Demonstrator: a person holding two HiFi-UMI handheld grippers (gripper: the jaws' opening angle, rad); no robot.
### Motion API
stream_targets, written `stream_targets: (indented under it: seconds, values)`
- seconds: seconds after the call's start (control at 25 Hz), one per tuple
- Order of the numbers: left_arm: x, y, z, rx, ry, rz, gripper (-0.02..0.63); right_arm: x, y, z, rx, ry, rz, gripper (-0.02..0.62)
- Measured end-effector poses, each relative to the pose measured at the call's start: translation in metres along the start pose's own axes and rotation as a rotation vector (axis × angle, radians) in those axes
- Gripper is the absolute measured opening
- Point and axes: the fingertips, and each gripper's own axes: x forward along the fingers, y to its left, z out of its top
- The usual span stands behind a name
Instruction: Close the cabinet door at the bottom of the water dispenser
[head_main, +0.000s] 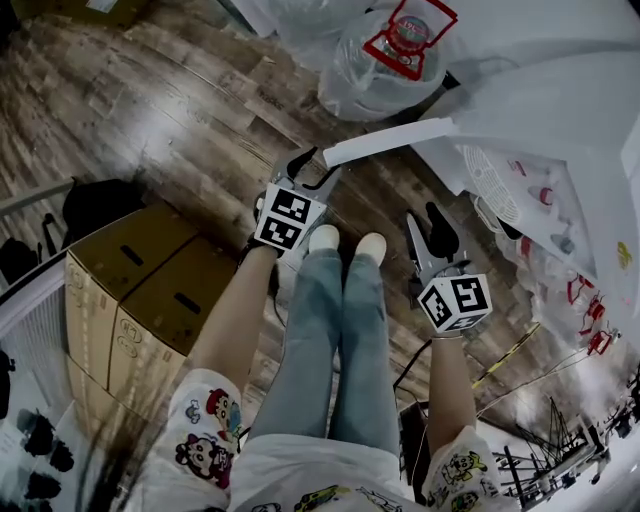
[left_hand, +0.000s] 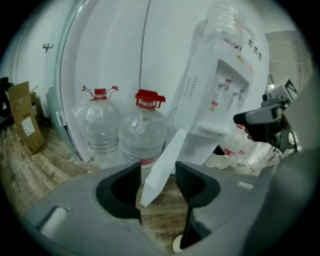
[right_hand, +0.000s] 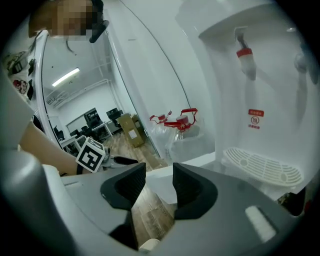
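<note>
On the floor (head_main: 150, 120) at the foot of the water dispenser (head_main: 560, 110), the cabinet door (head_main: 390, 140) stands swung out, hinged at the dispenser's bottom. Its free edge points away from the body toward the left tool (left_hand: 157, 172). The door is not yet shut. The step in hand looks like getting the left tool onto that free edge. To do it well, take the door at the free edge, farthest from the hinge, where least force turns it. Either nip the thin panel lightly or set one jaw behind its far face, then lead it round its arc toward the dispenser front until it sits flush. Don't shove straight in or twist the panel. Keep the shoes (head_main: 347, 242) and the right tool (right_hand: 159, 173) out of the gap the door closes into. Water bottles (left_hand: 125, 132) stand just beyond the door against the wall, so avoid reaching past the edge into them. Cardboard boxes (head_main: 150, 290) are well apart on the person's left and no concern. The left tool's jaws stand wide apart and the door's lower free corner shows in the gap between them. The pads aren't pressing on it, so it is released, though I cannot tell whether one jaw brushes the panel. The right tool is also spread and holds nothing. Only floor and the door's top edge lie beyond its jaws, and it hangs near the dispenser's drip tray (right_hand: 262, 167).
</note>
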Motion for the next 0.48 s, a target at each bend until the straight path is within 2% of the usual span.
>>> stream_targets:
  seconds: [0.28, 0.48]
  values:
    - [0.028, -0.003, -0.034, 0.127, 0.126, -0.090, 0.256, 0.020, -0.003, -0.016, 0.020, 0.012, -0.003, 0.167]
    - [0.047, 0.000, -0.044, 0.158, 0.187, -0.124, 0.261, 0.026, -0.004, -0.029, 0.043, 0.032, -0.015, 0.167]
